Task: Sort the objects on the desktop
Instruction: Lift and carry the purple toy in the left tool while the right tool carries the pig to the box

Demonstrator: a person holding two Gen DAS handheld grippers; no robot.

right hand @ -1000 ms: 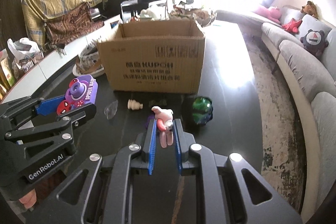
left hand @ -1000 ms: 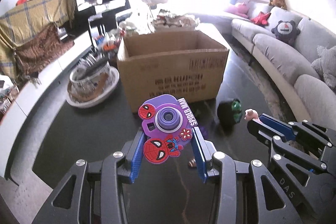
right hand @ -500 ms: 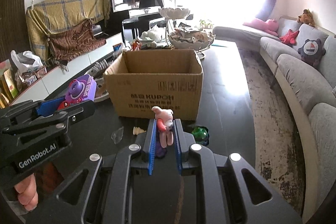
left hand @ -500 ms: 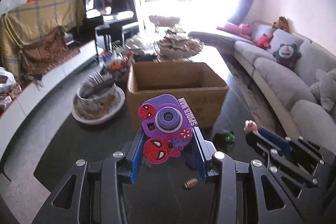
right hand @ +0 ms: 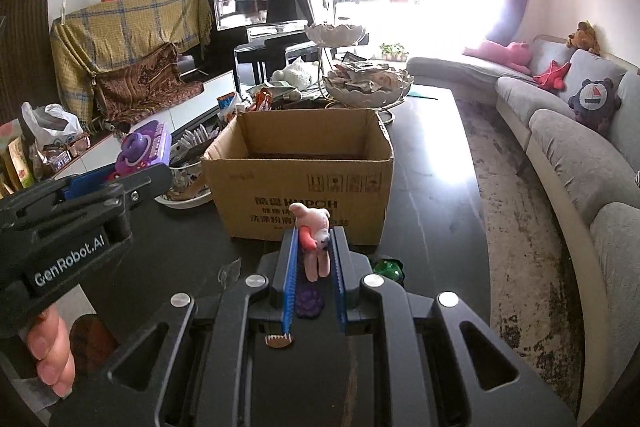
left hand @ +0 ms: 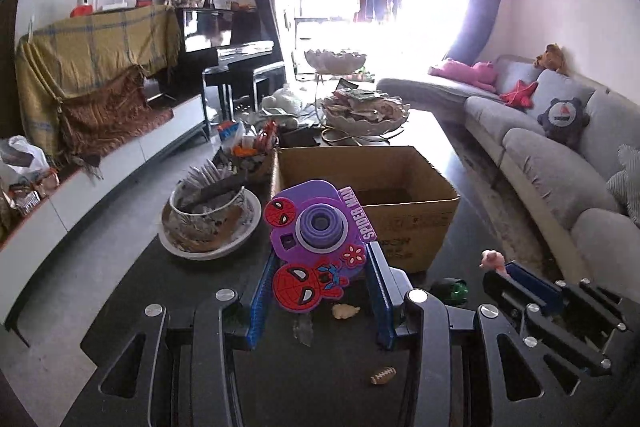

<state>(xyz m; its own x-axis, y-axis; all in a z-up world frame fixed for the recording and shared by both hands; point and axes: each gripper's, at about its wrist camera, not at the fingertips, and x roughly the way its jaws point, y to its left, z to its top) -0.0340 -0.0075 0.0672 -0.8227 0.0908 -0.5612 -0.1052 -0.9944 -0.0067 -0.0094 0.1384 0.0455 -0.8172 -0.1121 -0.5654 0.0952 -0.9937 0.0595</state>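
Two toys are up off the tabletop [right hand: 432, 211] and neither is in the box yet: my left gripper [left hand: 318, 291] has its fingers pinching the purple Spider-Man toy camera [left hand: 316, 239], and my right gripper [right hand: 314, 263] has its fingers pressed onto a small pink animal figure [right hand: 314, 239], both held in the air short of the cardboard box [right hand: 304, 183]. In the right wrist view the box stands at twelve o'clock with its flaps open and, as far as I can see inside, little or nothing in it, so I judge the sorting to be at an early stage.

Still lying on the dark top below my fingers are a tiny football [right hand: 279, 340], a purple piece [right hand: 309, 301], a green-and-black toy [right hand: 387, 267] at about one o'clock, a clear scrap [right hand: 229, 271] at ten o'clock and, in the left wrist view, a cream shell-like bit [left hand: 346, 311].

For room, the box's near rim is the edge to clear; both toys look to sit near or below it from here. A bowl on a white plate [left hand: 208, 219] crowds the box at ten o'clock of the left view, and the two grippers ride near each other, so I would drop one toy at a time. Open tabletop runs along the box's right flank toward the grey sofa [right hand: 568, 147].
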